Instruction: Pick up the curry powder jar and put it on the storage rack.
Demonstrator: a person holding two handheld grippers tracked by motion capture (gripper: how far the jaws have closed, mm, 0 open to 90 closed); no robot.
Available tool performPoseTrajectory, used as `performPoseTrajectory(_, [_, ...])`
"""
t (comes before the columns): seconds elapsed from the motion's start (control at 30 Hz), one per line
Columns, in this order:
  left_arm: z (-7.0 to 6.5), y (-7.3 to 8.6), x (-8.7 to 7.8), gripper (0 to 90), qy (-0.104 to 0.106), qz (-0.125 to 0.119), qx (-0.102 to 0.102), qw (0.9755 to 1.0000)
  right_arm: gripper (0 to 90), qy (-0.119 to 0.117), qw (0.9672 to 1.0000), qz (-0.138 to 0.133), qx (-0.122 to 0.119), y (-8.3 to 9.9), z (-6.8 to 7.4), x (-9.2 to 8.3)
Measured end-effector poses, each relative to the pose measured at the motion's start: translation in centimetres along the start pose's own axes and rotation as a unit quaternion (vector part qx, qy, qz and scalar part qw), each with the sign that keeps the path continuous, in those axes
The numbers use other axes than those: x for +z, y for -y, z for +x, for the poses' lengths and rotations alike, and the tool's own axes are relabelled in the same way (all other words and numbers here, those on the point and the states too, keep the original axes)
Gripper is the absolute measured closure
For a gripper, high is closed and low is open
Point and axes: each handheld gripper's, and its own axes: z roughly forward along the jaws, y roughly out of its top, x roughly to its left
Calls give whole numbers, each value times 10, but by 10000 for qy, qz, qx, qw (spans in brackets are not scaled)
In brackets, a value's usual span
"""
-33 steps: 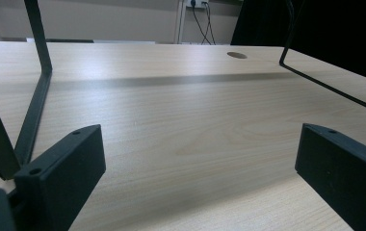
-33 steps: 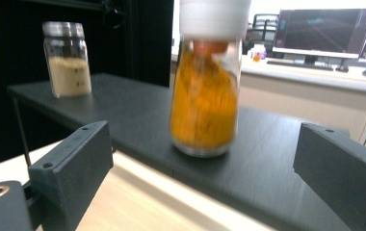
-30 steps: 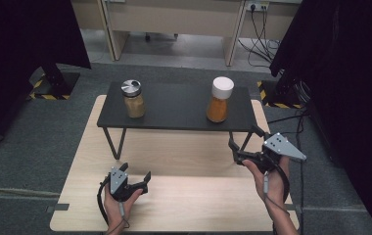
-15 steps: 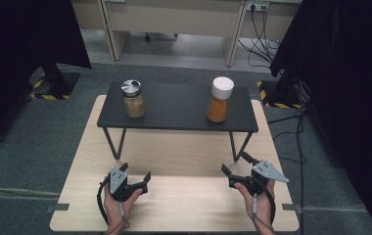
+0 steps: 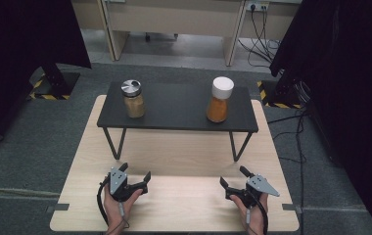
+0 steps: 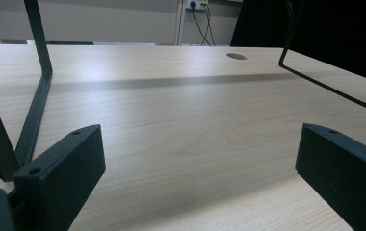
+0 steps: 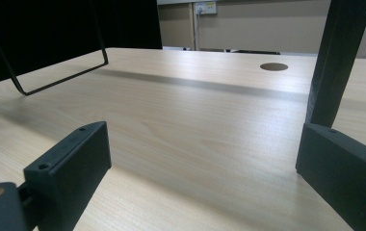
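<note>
While both rest low on the wooden table [image 5: 174, 161], left gripper [image 5: 134, 178] and right gripper [image 5: 235, 181] gape wide, holding nothing; 2 jars [image 5: 133, 99] on the black shelf [image 5: 176, 108].

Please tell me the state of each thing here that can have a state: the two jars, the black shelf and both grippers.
Jar with metal lid: upright on the black shelf, lid on, holding tan powder.
Jar with white cap: upright on the shelf, capped, holding orange powder.
Black shelf: standing on the wooden table.
Left gripper: open, holding nothing.
Right gripper: open, holding nothing.
</note>
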Motion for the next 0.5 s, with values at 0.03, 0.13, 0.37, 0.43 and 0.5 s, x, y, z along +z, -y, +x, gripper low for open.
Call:
performPoseTrajectory(0.03, [0, 0, 0, 26, 1, 1, -4, 10000, 52, 18, 10000, -21, -21, 1, 1, -1])
performPoseTrajectory(0.13, [0, 0, 0, 26, -4, 8, 2, 10000, 52, -1, 10000, -11, -42, 0, 0, -1])
performPoseTrajectory(0.37, [0, -1, 0, 26, -6, 24, 30, 10000, 52, -25, 9998, 44, -210, -1, 2, -1])
performPoseTrajectory(0.43, [0, 0, 0, 26, -5, 9, 17, 10000, 53, -35, 9996, 84, -271, -3, 3, 0])
performPoseTrajectory(0.5, [0, -1, 0, 26, -5, 25, 29, 10000, 53, -51, 9994, 136, -327, -4, 4, 1])
